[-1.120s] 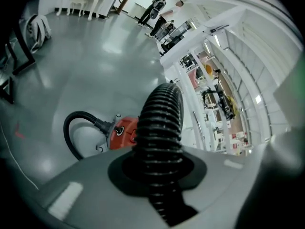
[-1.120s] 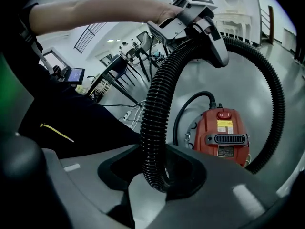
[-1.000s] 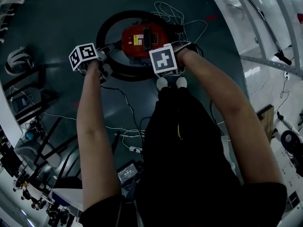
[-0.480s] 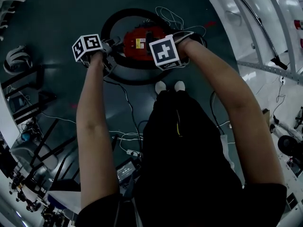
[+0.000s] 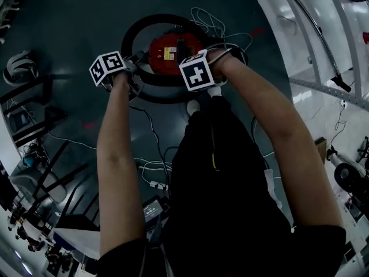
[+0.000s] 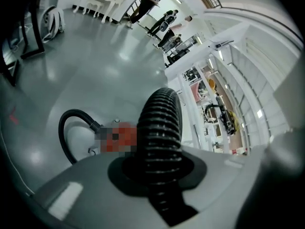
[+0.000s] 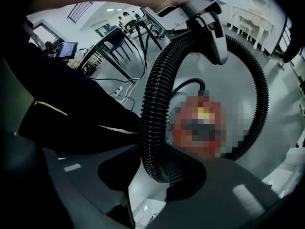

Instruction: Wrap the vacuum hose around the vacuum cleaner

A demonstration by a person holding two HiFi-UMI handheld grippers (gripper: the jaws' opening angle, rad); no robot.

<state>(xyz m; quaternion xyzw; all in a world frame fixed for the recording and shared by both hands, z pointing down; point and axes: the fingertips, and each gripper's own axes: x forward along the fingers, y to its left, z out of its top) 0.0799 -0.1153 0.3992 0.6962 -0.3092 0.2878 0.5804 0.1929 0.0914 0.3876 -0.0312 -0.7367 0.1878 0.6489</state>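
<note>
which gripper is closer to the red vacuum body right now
Right. In the head view the right gripper sits at the red vacuum cleaner's near-right edge, while the left gripper is off to its left, out at the hose loop.
</note>
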